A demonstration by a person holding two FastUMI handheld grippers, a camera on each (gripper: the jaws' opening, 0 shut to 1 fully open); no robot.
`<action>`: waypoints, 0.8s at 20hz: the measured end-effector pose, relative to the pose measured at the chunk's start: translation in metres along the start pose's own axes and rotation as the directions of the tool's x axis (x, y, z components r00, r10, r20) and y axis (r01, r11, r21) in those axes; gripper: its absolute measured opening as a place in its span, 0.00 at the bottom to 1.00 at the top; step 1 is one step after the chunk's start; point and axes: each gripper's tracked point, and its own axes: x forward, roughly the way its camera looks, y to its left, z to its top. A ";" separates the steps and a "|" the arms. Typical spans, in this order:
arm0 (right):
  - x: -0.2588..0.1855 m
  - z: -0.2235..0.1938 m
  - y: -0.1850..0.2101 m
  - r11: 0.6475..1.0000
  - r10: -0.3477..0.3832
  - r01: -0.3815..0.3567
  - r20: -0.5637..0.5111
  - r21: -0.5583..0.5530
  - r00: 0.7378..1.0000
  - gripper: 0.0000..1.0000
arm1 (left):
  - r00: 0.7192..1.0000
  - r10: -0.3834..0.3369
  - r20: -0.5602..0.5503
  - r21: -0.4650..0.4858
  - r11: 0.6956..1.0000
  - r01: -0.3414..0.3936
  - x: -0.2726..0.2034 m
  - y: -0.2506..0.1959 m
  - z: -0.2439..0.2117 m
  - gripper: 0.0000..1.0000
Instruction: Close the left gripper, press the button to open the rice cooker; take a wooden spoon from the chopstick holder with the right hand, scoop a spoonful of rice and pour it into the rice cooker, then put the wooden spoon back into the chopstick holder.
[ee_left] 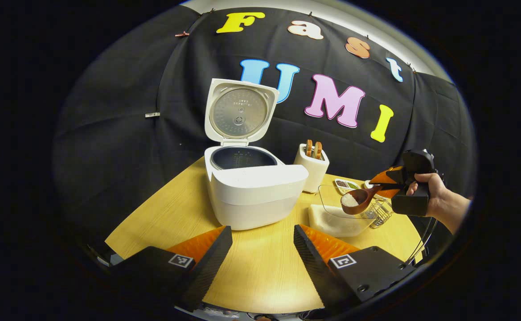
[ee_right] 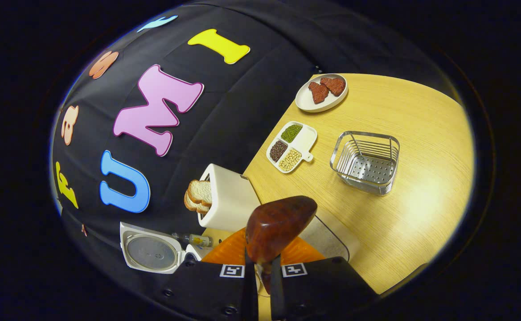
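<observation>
The left gripper [ee_left: 262, 254], jaws spread and empty, sits low before the open rice cooker [ee_left: 251, 187], while the right gripper [ee_left: 387, 185] pinches the rice-laden wooden spoon [ee_left: 356, 200] over the clear container [ee_left: 338, 218], the pot lying leftward.

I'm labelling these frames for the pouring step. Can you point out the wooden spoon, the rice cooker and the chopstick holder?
wooden spoon [ee_left: 354, 200]: left gripper view, on its rice-filled bowl.
rice cooker [ee_left: 256, 196]: left gripper view, on its white front wall.
chopstick holder [ee_right: 367, 162]: right gripper view, on its perforated metal bottom.
</observation>
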 end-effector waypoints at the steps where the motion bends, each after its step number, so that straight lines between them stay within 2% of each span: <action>1: -0.002 0.002 0.005 1.000 0.010 -0.010 -0.002 0.015 1.000 0.15 | 1.000 -0.004 0.000 -0.005 1.000 0.004 0.000 -0.002 -0.001 0.96; 9: -0.010 0.004 0.062 0.986 0.099 -0.093 -0.030 0.141 0.995 0.16 | 1.000 0.013 0.014 -0.033 0.999 -0.013 -0.007 0.000 0.000 0.96; 10: -0.009 0.003 0.071 0.980 0.112 -0.105 -0.033 0.169 0.993 0.11 | 1.000 0.017 0.018 -0.039 0.999 -0.017 -0.008 0.001 0.001 0.96; 11: -0.008 0.002 0.081 0.975 0.130 -0.121 -0.035 0.188 0.991 0.15 | 1.000 0.019 0.019 -0.046 0.999 -0.018 -0.008 0.002 0.001 0.96; 12: -0.007 0.001 0.091 0.972 0.144 -0.133 -0.041 0.195 0.989 0.11 | 1.000 0.021 0.019 -0.052 0.998 -0.020 -0.009 0.003 -0.001 0.96; 13: -0.007 -0.004 0.102 0.971 0.157 -0.144 -0.050 0.193 0.986 0.16 | 1.000 0.026 0.017 -0.056 0.998 -0.025 -0.010 0.005 -0.003 0.96; 16: -0.001 -0.019 0.137 0.968 0.195 -0.180 -0.078 0.176 0.978 0.15 | 0.999 0.046 0.014 -0.069 0.997 -0.045 -0.008 0.016 -0.004 0.96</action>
